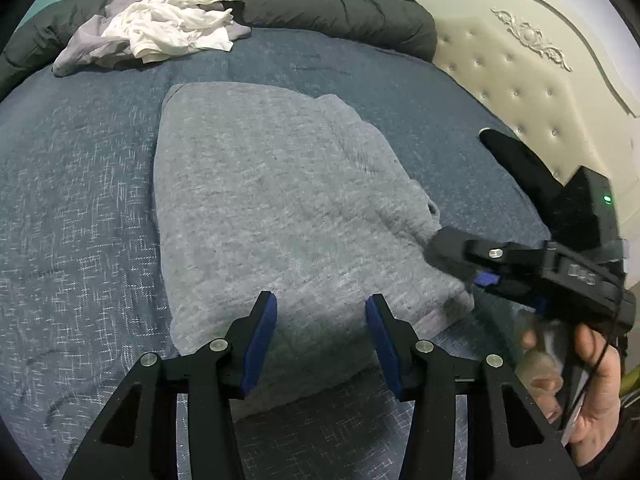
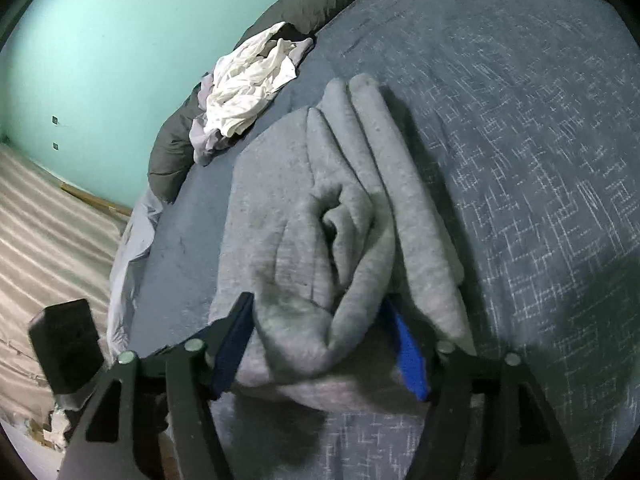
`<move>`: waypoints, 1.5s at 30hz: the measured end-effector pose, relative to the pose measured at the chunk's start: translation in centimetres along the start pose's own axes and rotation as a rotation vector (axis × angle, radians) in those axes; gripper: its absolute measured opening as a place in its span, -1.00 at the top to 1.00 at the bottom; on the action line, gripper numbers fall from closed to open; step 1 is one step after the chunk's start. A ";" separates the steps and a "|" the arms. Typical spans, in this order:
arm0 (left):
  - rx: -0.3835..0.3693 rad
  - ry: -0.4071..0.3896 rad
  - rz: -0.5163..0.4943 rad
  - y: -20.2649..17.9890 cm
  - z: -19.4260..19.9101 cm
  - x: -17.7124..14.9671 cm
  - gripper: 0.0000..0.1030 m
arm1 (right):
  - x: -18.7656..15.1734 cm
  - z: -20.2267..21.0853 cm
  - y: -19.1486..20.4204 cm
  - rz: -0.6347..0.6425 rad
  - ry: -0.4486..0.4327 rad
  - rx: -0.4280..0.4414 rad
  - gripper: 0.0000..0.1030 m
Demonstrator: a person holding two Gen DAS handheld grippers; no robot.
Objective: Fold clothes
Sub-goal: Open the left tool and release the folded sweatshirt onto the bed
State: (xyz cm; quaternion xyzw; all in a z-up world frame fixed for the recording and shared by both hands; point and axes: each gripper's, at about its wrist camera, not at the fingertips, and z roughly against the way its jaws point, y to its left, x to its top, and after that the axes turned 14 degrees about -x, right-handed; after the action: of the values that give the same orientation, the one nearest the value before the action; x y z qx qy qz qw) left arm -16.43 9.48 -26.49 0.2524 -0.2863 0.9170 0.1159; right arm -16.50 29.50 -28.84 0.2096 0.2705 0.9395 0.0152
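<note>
The left gripper [image 1: 322, 312] sits at six o'clock in its own view, jaws released and standing apart over the near edge of the grey folded garment [image 1: 272, 200], with nothing pinched between the blue pads [image 1: 260, 344]; the right gripper [image 2: 324, 340] likewise stands parted, its fingers straddling the bunched near end of the same garment [image 2: 312, 240], though the cloth lies loose between them and I cannot see the pads pressing on it; in the left view the right gripper [image 1: 460, 256] comes in from three o'clock, resting at the garment's right-hand corner, a hand [image 1: 588, 384] wrapped around its handle at four o'clock. The garment lies in the middle of the blue patterned bedspread [image 1: 80, 220], folded into a thick oblong with rolled layers showing along one side; beyond it, at eleven o'clock, a crumpled white and lilac heap of clothes [image 1: 168, 28] rests against a dark rolled duvet [image 1: 340, 8]; a cream tufted headboard [image 1: 520, 80] stands at two o'clock; farthest, a teal wall [image 2: 120, 60].
</note>
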 end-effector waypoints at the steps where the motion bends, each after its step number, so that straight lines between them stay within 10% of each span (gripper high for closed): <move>1: 0.004 0.004 -0.005 -0.1 -0.1 0.0 0.01 | -0.1 -0.2 0.1 0.014 -0.005 -0.019 0.32; 3: 0.010 0.011 -0.014 -0.4 -0.4 -0.2 0.01 | -0.2 -0.2 0.1 0.025 -0.023 -0.038 0.71; 8: -0.014 0.017 -0.021 -0.5 -0.5 -0.3 0.01 | -0.2 2.7 -0.8 -0.005 -0.111 0.000 0.85; 22: -0.001 0.017 -0.010 -0.2 1.9 -0.3 0.01 | -2.8 1.4 -4.1 -0.068 -0.047 -0.105 0.80; 33: 0.009 0.024 0.008 1.2 1.3 -1.5 0.01 | -1.3 6.4 -2.2 -0.012 -0.250 -0.056 0.54; 45: -0.007 0.022 -0.004 1.2 1.0 -2.2 0.01 | -2.4 1.3 -2.7 0.006 -0.086 -0.255 0.82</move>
State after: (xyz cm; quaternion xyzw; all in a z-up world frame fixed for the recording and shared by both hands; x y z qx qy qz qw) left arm -14.62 7.78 -27.49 0.2426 -0.2879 0.9184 0.1220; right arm -14.08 32.13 -30.18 0.2467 0.1476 0.9565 0.0506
